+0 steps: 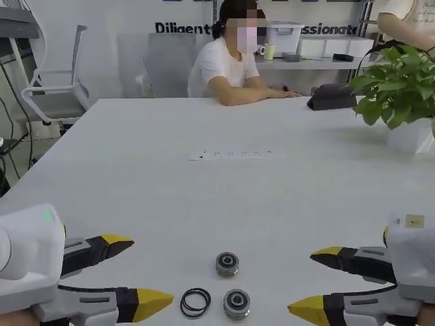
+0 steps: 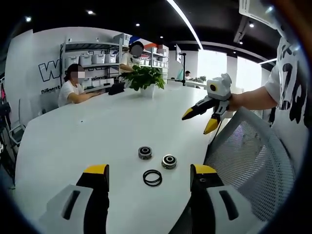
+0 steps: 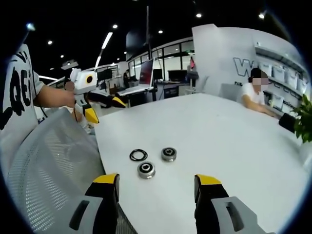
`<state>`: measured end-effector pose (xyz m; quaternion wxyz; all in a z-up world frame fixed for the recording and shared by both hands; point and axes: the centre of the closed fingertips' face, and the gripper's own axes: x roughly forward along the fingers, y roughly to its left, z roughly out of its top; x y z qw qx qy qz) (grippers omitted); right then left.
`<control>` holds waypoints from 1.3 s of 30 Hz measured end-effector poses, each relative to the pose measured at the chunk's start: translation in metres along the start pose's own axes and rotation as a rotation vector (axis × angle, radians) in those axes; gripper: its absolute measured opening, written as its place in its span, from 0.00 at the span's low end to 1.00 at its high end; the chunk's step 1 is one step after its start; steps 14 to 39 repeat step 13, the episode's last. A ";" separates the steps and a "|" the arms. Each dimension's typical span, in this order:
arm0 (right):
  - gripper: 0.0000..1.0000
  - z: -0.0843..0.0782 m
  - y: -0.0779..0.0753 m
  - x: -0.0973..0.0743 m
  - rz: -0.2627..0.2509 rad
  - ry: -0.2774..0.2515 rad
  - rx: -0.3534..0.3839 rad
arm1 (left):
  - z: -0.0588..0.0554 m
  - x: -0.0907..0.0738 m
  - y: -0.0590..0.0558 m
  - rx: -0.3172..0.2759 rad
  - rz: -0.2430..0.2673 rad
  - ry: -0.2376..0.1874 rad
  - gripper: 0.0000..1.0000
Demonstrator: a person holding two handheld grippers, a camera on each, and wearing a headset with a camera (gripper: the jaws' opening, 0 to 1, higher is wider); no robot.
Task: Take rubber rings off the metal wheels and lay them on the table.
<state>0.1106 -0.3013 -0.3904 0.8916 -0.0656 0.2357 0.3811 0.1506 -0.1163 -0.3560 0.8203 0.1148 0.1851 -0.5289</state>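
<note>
Both grippers hang just above the near edge of the tabletop [image 1: 204, 197] — left gripper [image 1: 144, 269] and right gripper [image 1: 307, 281], jaws spread wide on each, nothing in either. Btwn them, near that edge, sit two small metal wheels: far wheel [image 1: 228, 264] and near wheel [image 1: 236, 303], close together but not touching. Two thin black rubber rings [image 1: 196, 302] lie overlapped flat on the top, just left of the near wheel. Can't tell from here if the wheels carry more rings, tho the rims look dark. Imo the job now is peeling one off. Pin one wheel by its sides w/ one gripper so it doesn't roll or skid, then hook a single jaw tip under the rubber and peel outward — don't pinch the whole wheel. Drop it beside the loose pair, away from the edge.
</note>
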 end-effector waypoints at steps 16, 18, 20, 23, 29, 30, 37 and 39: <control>0.61 -0.005 0.001 -0.006 -0.013 -0.004 -0.008 | 0.001 0.005 -0.007 0.000 -0.004 0.003 0.65; 0.61 -0.005 0.001 -0.006 -0.013 -0.004 -0.008 | 0.001 0.005 -0.007 0.000 -0.004 0.003 0.65; 0.61 -0.005 0.001 -0.006 -0.013 -0.004 -0.008 | 0.001 0.005 -0.007 0.000 -0.004 0.003 0.65; 0.61 -0.005 0.001 -0.006 -0.013 -0.004 -0.008 | 0.001 0.005 -0.007 0.000 -0.004 0.003 0.65; 0.61 -0.005 0.001 -0.006 -0.013 -0.004 -0.008 | 0.001 0.005 -0.007 0.000 -0.004 0.003 0.65; 0.61 -0.005 0.001 -0.006 -0.013 -0.004 -0.008 | 0.001 0.005 -0.007 0.000 -0.004 0.003 0.65; 0.61 -0.005 0.001 -0.006 -0.013 -0.004 -0.008 | 0.001 0.005 -0.007 0.000 -0.004 0.003 0.65; 0.61 -0.005 0.001 -0.006 -0.013 -0.004 -0.008 | 0.001 0.005 -0.007 0.000 -0.004 0.003 0.65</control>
